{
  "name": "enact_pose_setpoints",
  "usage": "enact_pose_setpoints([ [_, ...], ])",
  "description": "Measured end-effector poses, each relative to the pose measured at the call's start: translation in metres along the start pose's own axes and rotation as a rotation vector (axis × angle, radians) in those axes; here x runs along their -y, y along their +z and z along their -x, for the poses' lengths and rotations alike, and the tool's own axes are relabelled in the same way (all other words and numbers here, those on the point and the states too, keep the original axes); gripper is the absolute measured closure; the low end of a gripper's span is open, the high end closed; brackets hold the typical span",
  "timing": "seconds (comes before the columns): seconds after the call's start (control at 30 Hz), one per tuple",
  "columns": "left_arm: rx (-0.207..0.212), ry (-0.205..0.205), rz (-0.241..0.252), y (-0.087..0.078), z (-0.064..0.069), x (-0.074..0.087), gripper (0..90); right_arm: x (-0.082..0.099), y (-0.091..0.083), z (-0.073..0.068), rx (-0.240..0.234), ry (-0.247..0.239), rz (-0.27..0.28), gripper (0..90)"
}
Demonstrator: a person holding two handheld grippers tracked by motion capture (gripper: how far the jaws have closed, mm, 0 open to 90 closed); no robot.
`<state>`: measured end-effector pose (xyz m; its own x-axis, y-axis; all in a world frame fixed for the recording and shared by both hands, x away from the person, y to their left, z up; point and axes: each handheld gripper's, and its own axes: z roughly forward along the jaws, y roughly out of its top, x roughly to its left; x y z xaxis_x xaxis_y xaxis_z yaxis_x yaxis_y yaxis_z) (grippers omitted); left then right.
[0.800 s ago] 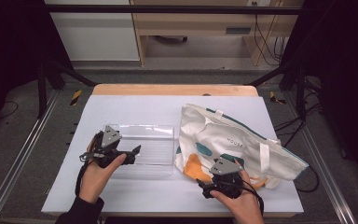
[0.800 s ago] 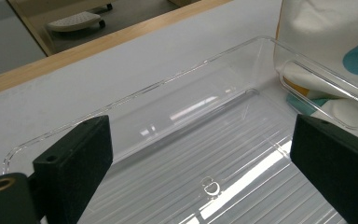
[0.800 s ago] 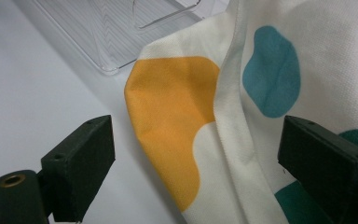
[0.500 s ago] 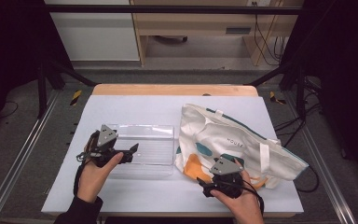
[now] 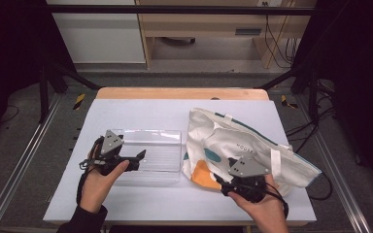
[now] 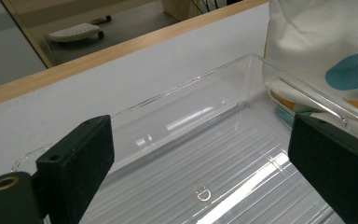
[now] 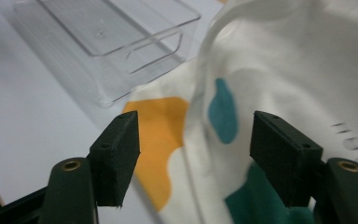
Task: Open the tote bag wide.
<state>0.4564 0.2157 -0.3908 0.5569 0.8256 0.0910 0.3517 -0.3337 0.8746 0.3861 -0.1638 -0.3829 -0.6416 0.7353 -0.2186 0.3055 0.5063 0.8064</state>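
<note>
A clear plastic tray [image 5: 145, 132] lies on the white table, with a cream tote bag [image 5: 252, 141] printed in orange and teal touching its right end. My left gripper [image 5: 141, 156] hovers over the tray's near left part, jaws open and pointing right; in the left gripper view, my left gripper [image 6: 200, 163] frames the ribbed tray floor [image 6: 214, 140] with nothing between the pads. My right gripper [image 5: 226, 184] sits at the bag's near edge. In the right gripper view, my right gripper [image 7: 196, 140] is open over the bag's fabric [image 7: 284, 70], and the pads do not press on it.
A wooden strip [image 5: 179, 93] edges the table's far side. Bare table [image 5: 141, 109] lies beyond the tray and in front of it. Metal rails [image 5: 19, 165] run along both sides, and shelving stands behind the table.
</note>
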Motion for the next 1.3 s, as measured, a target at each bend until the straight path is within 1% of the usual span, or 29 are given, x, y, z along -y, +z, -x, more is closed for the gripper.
enact_pose_setpoints([
  [0.03, 0.002, -0.001, 0.002, -0.001, 0.0, 0.0, 7.0, 0.0, 0.0, 0.0, 0.0, 0.0, 0.0, 37.1],
  [0.07, 0.001, -0.01, 0.012, -0.004, 0.0, -0.001, 7.1, -0.013, -0.011, 0.011, 0.04, -0.022, -0.002, 39.5],
  [0.1, 0.001, -0.01, 0.012, -0.004, 0.0, -0.001, 7.1, -0.018, -0.015, 0.016, 0.052, -0.026, -0.003, 40.3],
  [0.13, 0.002, -0.014, 0.017, -0.005, 0.0, -0.002, 7.2, -0.025, -0.021, 0.024, 0.081, -0.032, -0.011, 42.4],
  [0.17, 0.002, -0.015, 0.019, -0.005, 0.0, -0.002, 7.2, -0.025, -0.021, 0.024, 0.081, -0.032, -0.011, 42.4],
  [0.2, 0.002, -0.015, 0.022, -0.006, -0.001, -0.003, 7.2, -0.03, -0.025, 0.028, 0.097, -0.036, -0.013, 43.8],
  [0.23, 0.003, -0.016, 0.026, -0.007, -0.001, -0.003, 7.4, -0.042, -0.036, 0.044, 0.125, -0.026, -0.017, 46.5],
  [0.27, 0.004, -0.013, 0.027, -0.007, -0.002, -0.004, 7.4, -0.042, -0.036, 0.044, 0.125, -0.026, -0.017, 46.5],
  [0.3, 0.004, -0.017, 0.03, -0.007, -0.002, -0.004, 7.4, -0.049, -0.041, 0.057, 0.159, -0.026, -0.034, 47.8],
  [0.33, 0.003, -0.02, 0.032, -0.008, -0.002, -0.004, 7.4, -0.051, -0.042, 0.065, 0.18, -0.017, -0.041, 50.2],
  [0.37, 0.003, -0.02, 0.032, -0.008, -0.002, -0.004, 7.4, -0.051, -0.042, 0.065, 0.18, -0.017, -0.041, 50.2],
  [0.4, 0.003, -0.017, 0.033, -0.009, -0.003, -0.004, 7.4, -0.052, -0.042, 0.071, 0.188, -0.01, -0.053, 51.6],
  [0.43, 0.004, -0.018, 0.032, -0.009, -0.003, -0.004, 7.4, -0.052, -0.04, 0.078, 0.186, 0.002, -0.062, 52.6],
  [0.47, 0.004, -0.024, 0.033, -0.009, -0.003, -0.004, 7.5, -0.05, -0.035, 0.085, 0.179, 0.019, -0.084, 54.4],
  [0.53, 0.005, -0.023, 0.033, -0.01, -0.003, -0.004, 7.5, -0.049, -0.032, 0.087, 0.174, 0.024, -0.094, 54.4],
  [0.63, 0.006, -0.022, 0.036, -0.01, -0.003, -0.004, 7.5, -0.043, -0.022, 0.092, 0.156, 0.061, -0.119, 54.4],
  [0.67, 0.007, -0.023, 0.036, -0.011, -0.004, -0.005, 7.5, -0.041, -0.019, 0.092, 0.159, 0.066, -0.128, 54.4],
  [0.7, 0.007, -0.022, 0.037, -0.011, -0.004, -0.005, 7.6, -0.037, -0.015, 0.094, 0.167, 0.081, -0.151, 55.0],
  [0.77, 0.009, -0.022, 0.037, -0.011, -0.004, -0.005, 7.6, -0.036, -0.014, 0.094, 0.173, 0.087, -0.156, 55.7],
  [0.8, 0.009, -0.023, 0.037, -0.011, -0.004, -0.005, 7.6, -0.035, -0.012, 0.094, 0.179, 0.095, -0.161, 56.6],
  [0.83, 0.008, -0.023, 0.038, -0.011, -0.004, -0.005, 7.6, -0.032, -0.012, 0.094, 0.192, 0.104, -0.177, 60.8],
  [0.9, 0.009, -0.023, 0.038, -0.011, -0.004, -0.005, 7.6, -0.031, -0.011, 0.094, 0.192, 0.106, -0.181, 62.5],
  [0.93, 0.009, -0.023, 0.039, -0.012, -0.003, -0.005, 7.6, -0.03, -0.011, 0.094, 0.194, 0.11, -0.185, 66.4],
  [1.0, 0.009, -0.021, 0.039, -0.012, -0.004, -0.005, 7.6, -0.028, -0.011, 0.092, 0.194, 0.111, -0.187, 70.9],
  [1.03, 0.009, -0.021, 0.038, -0.012, -0.004, -0.005, 7.6, -0.027, -0.013, 0.09, 0.192, 0.115, -0.184, 74.8],
  [1.13, 0.008, -0.018, 0.041, -0.013, -0.004, -0.006, 7.7, -0.023, -0.017, 0.083, 0.174, 0.118, -0.161, 83.3],
  [1.17, 0.008, -0.021, 0.042, -0.013, -0.003, -0.006, 7.7, -0.019, -0.021, 0.077, 0.156, 0.115, -0.141, 87.3],
  [1.23, 0.01, -0.014, 0.041, -0.012, -0.002, -0.007, 7.7, -0.017, -0.022, 0.075, 0.147, 0.119, -0.137, 88.1],
  [1.3, 0.019, -0.008, 0.042, -0.011, -0.001, -0.007, 7.9, -0.011, -0.025, 0.069, 0.125, 0.129, -0.114, 88.8],
])
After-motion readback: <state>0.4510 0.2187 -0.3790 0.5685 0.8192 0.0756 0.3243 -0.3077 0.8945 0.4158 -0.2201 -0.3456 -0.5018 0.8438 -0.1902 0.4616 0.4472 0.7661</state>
